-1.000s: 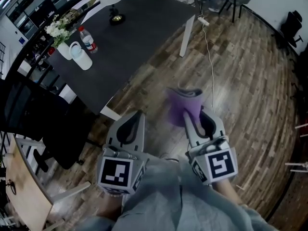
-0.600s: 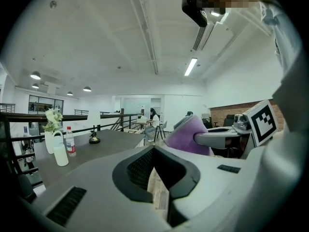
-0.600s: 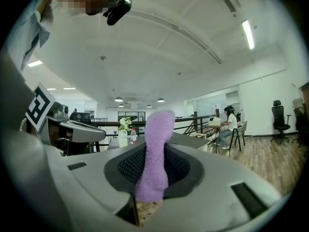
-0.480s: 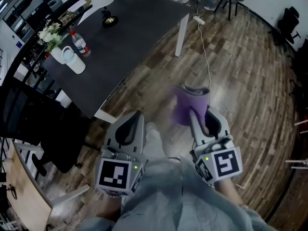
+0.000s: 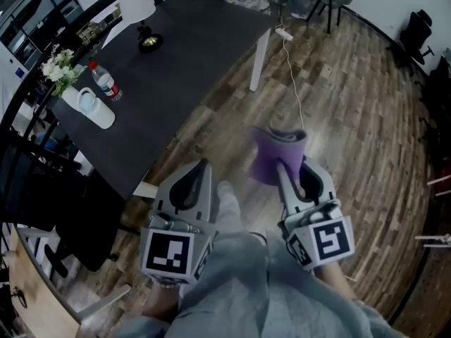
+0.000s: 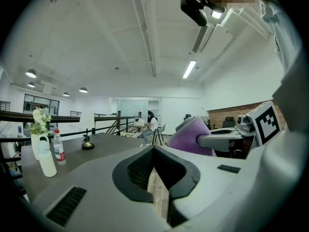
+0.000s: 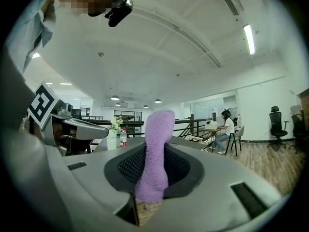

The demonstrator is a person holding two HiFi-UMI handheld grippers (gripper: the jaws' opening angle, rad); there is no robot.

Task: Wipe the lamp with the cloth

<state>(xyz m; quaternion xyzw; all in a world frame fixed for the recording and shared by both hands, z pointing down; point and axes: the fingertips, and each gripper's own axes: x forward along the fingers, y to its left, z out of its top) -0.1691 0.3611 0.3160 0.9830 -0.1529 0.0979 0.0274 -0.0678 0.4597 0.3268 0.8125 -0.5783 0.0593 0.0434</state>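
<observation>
The lamp [image 5: 138, 11], with a white shade and a dark round base, stands at the far end of the dark table [image 5: 190, 55]; it also shows small in the left gripper view, lamp [image 6: 87, 133]. My right gripper [image 5: 287, 167] is shut on a purple cloth [image 5: 276, 150], which sticks up between its jaws as cloth [image 7: 157, 149]. My left gripper [image 5: 199, 167] is shut with nothing in it. Both are held over the wooden floor, well short of the table and lamp.
A water bottle [image 5: 106, 83], a white jug [image 5: 89, 105] and flowers [image 5: 56, 65] stand on the table's left end. A white cable [image 5: 296, 83] trails across the floor from a power strip [image 5: 282, 32]. A black office chair [image 5: 77, 217] stands at left.
The table and its objects have slid left and down in the head view. Both grippers keep their places, the cloth still held in the right one. A shoe now shows between them.
</observation>
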